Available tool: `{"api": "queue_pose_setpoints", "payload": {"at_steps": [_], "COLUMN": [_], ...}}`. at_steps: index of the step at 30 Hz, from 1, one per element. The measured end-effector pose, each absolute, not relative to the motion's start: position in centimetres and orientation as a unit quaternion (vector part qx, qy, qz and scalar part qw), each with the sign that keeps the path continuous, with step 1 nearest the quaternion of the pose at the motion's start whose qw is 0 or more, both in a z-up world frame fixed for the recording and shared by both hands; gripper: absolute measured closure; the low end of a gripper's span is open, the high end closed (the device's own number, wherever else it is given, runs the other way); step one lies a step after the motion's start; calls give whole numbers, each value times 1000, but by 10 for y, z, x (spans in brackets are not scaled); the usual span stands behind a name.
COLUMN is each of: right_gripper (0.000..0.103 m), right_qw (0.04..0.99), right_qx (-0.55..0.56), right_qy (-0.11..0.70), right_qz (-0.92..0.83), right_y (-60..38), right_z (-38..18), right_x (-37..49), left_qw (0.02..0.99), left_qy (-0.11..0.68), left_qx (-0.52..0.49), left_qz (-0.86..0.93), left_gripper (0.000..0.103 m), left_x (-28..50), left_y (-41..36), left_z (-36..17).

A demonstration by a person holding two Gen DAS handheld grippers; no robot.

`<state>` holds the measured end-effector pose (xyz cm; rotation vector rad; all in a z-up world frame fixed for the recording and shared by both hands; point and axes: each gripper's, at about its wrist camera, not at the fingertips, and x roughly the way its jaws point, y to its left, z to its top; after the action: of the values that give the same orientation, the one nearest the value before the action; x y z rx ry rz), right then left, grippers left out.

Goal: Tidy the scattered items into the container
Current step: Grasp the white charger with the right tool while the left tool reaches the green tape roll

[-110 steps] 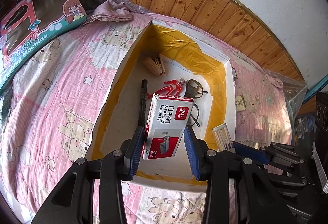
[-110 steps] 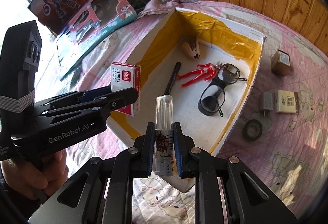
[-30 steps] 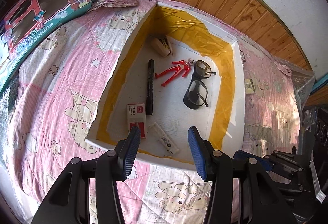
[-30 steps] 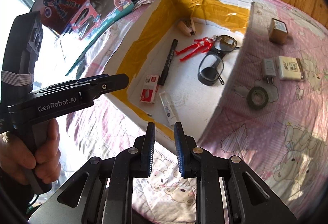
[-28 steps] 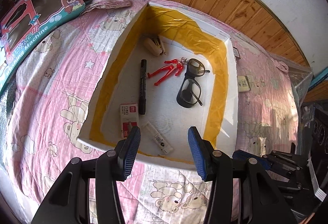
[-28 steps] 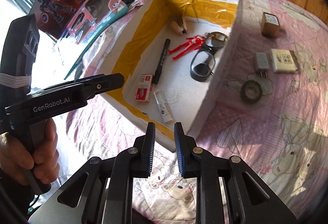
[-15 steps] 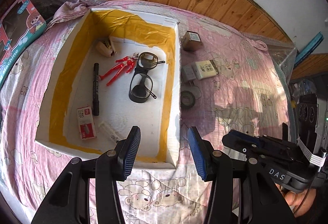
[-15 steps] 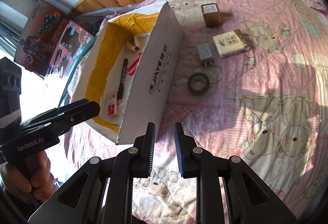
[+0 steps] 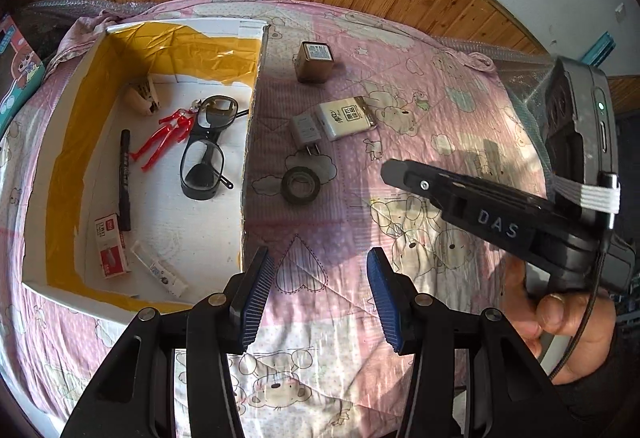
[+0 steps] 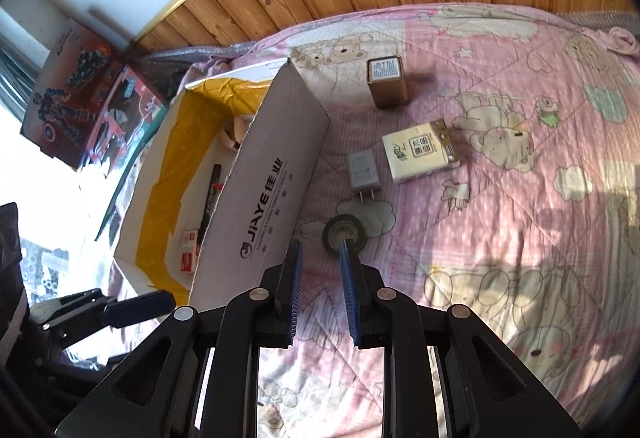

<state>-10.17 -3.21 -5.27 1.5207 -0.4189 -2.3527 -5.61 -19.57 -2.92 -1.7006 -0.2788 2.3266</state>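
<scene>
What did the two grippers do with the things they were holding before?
Both let go: the staples box and the glue stick now lie in the cardboard box. The left gripper and right gripper swung right, empty, toward the tape roll. Glasses, marker and the bedspread items stayed.

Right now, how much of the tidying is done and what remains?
Six items already lie in the box: glasses, red figure, marker, staples box, small tube, stapler. Nothing is in hand: left gripper and right gripper are open, empty. Left on the quilt: tape roll, charger, white pack, brown box.
</scene>
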Motion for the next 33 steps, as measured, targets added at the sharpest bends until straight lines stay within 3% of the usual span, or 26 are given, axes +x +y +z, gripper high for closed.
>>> {"api": "queue_pose_setpoints", "payload": {"at_steps": [10, 13, 21, 33], "right_gripper": [76, 68, 68, 71], "right_qw": [183, 182, 163, 173], "right_qx": [547, 555, 568, 576], "right_qy": [-94, -78, -32, -95], "right_qz": [-811, -808, -806, -793], "right_y": [-45, -51, -62, -4], "right_z": [-109, -126, -163, -159], "right_x": [-166, -182, -208, -172], "left_qw": [112, 109, 106, 107], "left_qy": [-109, -112, -104, -83], "left_qx": [-590, -596, -617, -634], "left_qz": [792, 787, 773, 762], "left_gripper": [53, 53, 53, 53], "left_x": [-69, -74, -84, -126], "left_y": [-189, -187, -178, -155], "left_z": [-40, -48, -68, -104]}}
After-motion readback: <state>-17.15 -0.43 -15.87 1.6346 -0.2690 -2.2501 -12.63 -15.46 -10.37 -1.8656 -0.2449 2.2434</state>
